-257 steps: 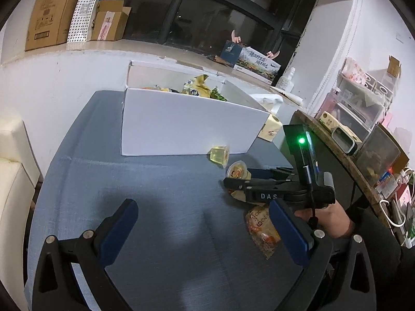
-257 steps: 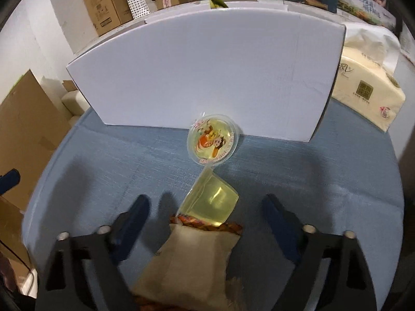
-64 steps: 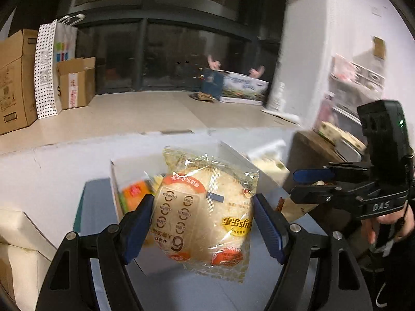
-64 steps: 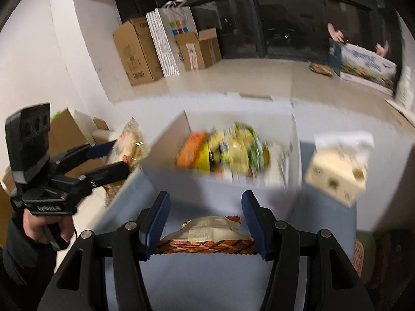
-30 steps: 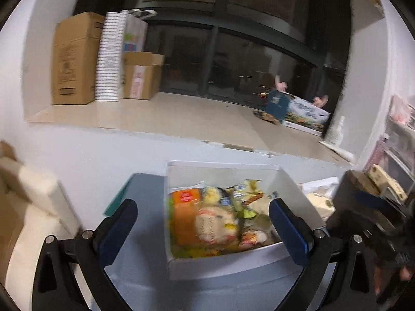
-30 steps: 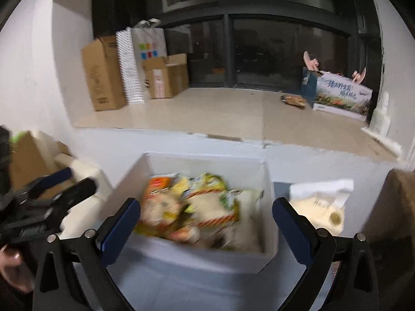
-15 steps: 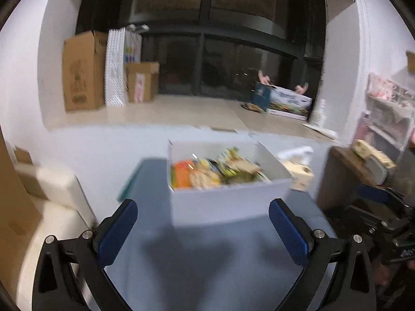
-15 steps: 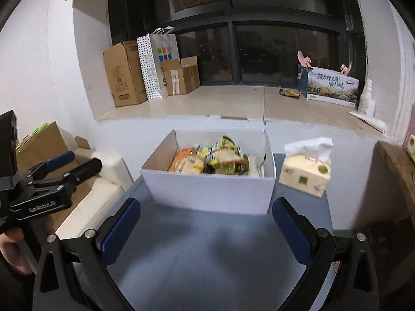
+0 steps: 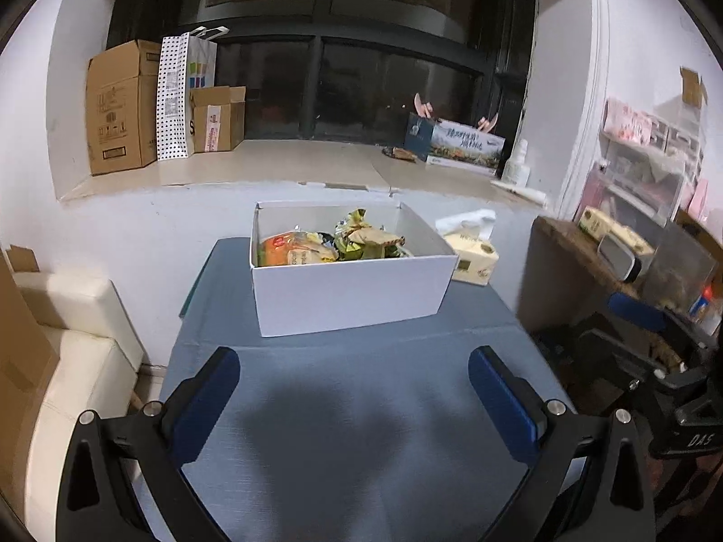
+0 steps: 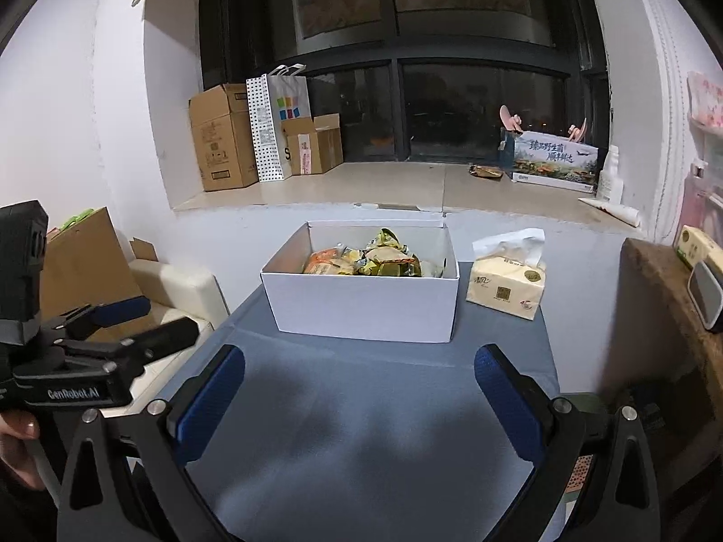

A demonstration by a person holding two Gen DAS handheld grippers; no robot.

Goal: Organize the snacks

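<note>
Two grippers are hovering over the blue table (image 9: 361,406), which is carrying a white box (image 9: 348,289) holding the snacks (image 9: 334,244), with a tissue pack (image 10: 506,289) just beside it. Left gripper (image 9: 354,399), lettered "GenRobot.AI", and right gripper (image 10: 359,399), lettered "DAS", are both gaping wide, gripping nothing.

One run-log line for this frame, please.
left tool: open, empty | right tool: open, empty | snack packets: in white box | blue tabletop: no loose snacks
</note>
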